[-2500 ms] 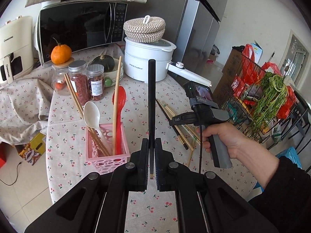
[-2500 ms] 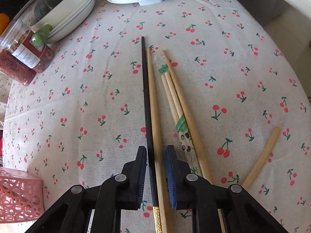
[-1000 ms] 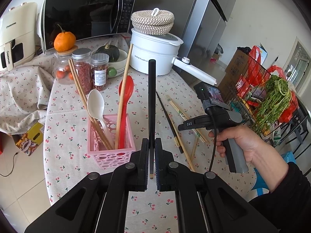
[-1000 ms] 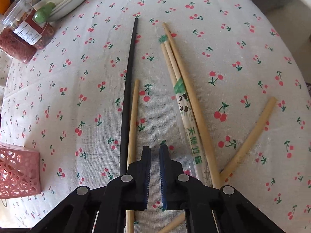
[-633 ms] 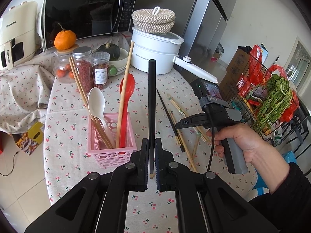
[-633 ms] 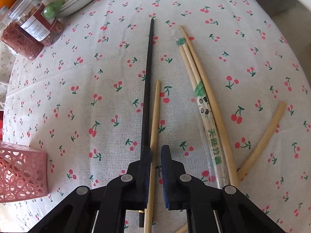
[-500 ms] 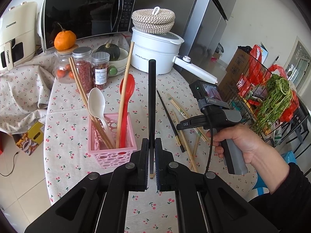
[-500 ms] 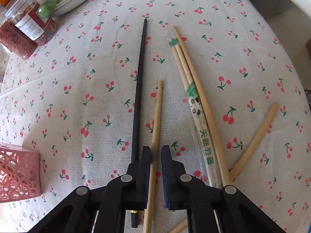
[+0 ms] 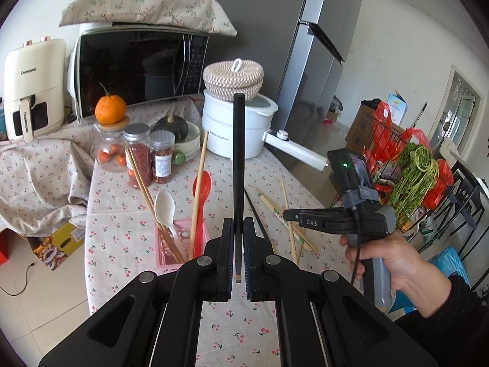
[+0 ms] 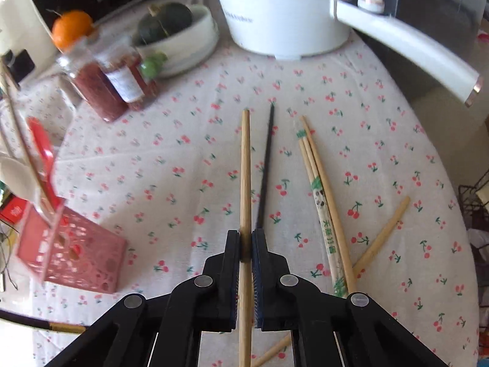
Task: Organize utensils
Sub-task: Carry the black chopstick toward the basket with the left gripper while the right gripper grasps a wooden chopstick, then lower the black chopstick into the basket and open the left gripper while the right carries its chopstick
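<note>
My left gripper (image 9: 239, 229) is shut on a black chopstick (image 9: 238, 153) that stands upright above the pink basket (image 9: 161, 246). The basket holds a white spoon (image 9: 165, 205), a red spoon (image 9: 202, 183) and wooden chopsticks. My right gripper (image 10: 245, 235) has its jaws closing tight on a wooden chopstick (image 10: 245, 168), lifted off the cherry-print cloth. Just right of it a second black chopstick (image 10: 266, 165) lies on the cloth. Farther right lie a wrapped pair of chopsticks (image 10: 321, 192) and a short loose stick (image 10: 382, 235). The pink basket (image 10: 70, 253) is at the left in the right wrist view.
Spice jars (image 10: 104, 85), a bowl with a dark squash (image 10: 174, 30) and a white pot with a long handle (image 10: 403, 42) stand at the back of the table. A microwave (image 9: 137, 67) and fridge (image 9: 275, 46) are behind. The table edge drops off at the right beside a wire rack of greens (image 9: 412, 180).
The right gripper has closed on the wooden chopstick and lifted it off the cloth, tilting up so the pot and jars show. The left gripper has risen with its black chopstick.
</note>
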The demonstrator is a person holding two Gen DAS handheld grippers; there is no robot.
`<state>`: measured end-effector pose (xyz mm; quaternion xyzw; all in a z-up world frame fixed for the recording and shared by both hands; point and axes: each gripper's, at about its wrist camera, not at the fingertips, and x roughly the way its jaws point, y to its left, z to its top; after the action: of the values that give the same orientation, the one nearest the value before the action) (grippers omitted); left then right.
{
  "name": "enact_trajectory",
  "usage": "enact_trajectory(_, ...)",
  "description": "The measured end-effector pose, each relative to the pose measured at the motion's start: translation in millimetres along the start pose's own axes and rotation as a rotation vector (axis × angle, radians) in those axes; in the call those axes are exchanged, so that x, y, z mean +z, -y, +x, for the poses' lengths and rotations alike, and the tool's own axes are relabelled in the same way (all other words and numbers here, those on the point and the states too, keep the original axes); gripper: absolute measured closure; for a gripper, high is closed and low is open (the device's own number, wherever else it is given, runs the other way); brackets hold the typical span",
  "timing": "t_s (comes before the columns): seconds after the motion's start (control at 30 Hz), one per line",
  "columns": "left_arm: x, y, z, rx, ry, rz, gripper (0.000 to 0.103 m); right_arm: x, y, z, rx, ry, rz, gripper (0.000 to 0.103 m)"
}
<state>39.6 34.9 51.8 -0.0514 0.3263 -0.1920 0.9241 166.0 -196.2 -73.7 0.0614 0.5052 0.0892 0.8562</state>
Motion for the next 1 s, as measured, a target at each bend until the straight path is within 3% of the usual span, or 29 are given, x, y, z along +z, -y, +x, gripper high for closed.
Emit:
enact_trajectory(0.23, 18, -10, -35, 0.042, 0.137, -0.023, 0.098, -5, -37, -77, 0.093, 0.220, -0.079, 0.097)
enact_trajectory(0.4, 25, -22, -40, 0.116, 0.181, -0.027, 0.098, -7, -62, -107, 0.133, 0.331, -0.123, 0.097)
enact_trajectory(0.73, 16, -42, 4, 0.237, 0.166, -0.004, 0.098, -2, -86, -127, 0.187, 0.459, -0.144, 0.097)
enact_trajectory(0.87, 15, -45, 25, 0.239, 0.133, 0.013, 0.098, 0, -88, -123, 0.198, 0.480, -0.127, 0.097)
enact_trajectory(1.0, 11, -56, 48, 0.203, 0.048, -0.021, 0.096, 1, -92, -122, 0.210, 0.518, -0.119, 0.097)
